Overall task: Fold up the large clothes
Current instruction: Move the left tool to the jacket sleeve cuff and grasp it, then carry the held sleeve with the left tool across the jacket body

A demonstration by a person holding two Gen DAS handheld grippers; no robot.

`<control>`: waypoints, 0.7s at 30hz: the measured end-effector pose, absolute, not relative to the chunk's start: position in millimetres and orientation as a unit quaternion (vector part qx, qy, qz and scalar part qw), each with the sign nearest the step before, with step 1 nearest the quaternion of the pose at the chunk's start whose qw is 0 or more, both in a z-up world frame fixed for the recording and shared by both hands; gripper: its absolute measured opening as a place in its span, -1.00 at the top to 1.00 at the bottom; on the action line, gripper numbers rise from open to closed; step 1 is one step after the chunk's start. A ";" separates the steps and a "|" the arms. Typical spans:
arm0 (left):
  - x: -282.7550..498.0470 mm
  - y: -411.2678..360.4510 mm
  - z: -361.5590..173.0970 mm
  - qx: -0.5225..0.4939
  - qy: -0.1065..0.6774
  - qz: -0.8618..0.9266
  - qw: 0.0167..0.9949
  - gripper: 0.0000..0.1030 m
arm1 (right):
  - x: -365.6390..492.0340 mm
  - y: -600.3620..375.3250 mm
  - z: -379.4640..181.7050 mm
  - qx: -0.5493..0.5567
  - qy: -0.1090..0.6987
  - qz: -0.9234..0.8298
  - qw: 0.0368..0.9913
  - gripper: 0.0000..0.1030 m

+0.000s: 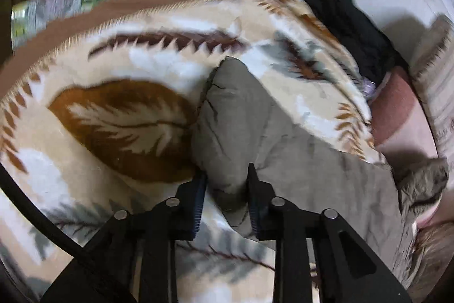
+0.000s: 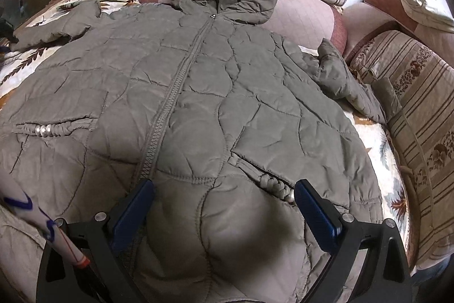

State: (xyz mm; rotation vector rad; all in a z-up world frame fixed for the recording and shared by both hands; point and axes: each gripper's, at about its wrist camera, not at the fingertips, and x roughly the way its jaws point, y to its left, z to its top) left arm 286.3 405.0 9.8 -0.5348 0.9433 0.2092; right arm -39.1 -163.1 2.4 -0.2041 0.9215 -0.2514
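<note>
An olive-green quilted hooded jacket lies front up and zipped on a leaf-patterned blanket, hood toward the cushions. Its left sleeve stretches out to the side; its right sleeve lies bunched by the cushions. My left gripper is shut on the left sleeve, the padded fabric pinched between its fingers above the blanket. My right gripper is open and empty, hovering over the jacket's lower front near the right pocket.
Striped floral cushions line the back and right side. A pink bolster lies under the hood. A pile of black, red and blue clothes sits at the blanket's far end. A white pen-like stick crosses the lower left.
</note>
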 end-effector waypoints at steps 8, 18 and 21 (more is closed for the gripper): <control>239.0 292.6 108.5 -0.189 0.399 -0.024 0.897 0.59 | -57.2 -165.3 29.4 -0.069 0.405 -0.097 0.906 -0.95; 163.3 59.5 135.3 -0.114 0.401 -0.255 0.872 0.82 | -97.6 -214.0 62.0 0.009 0.367 -0.134 0.920 -0.95; 142.5 -1.7 112.3 -0.074 0.417 -0.269 0.865 0.81 | -111.3 -229.7 65.4 0.027 0.361 -0.148 0.920 -0.95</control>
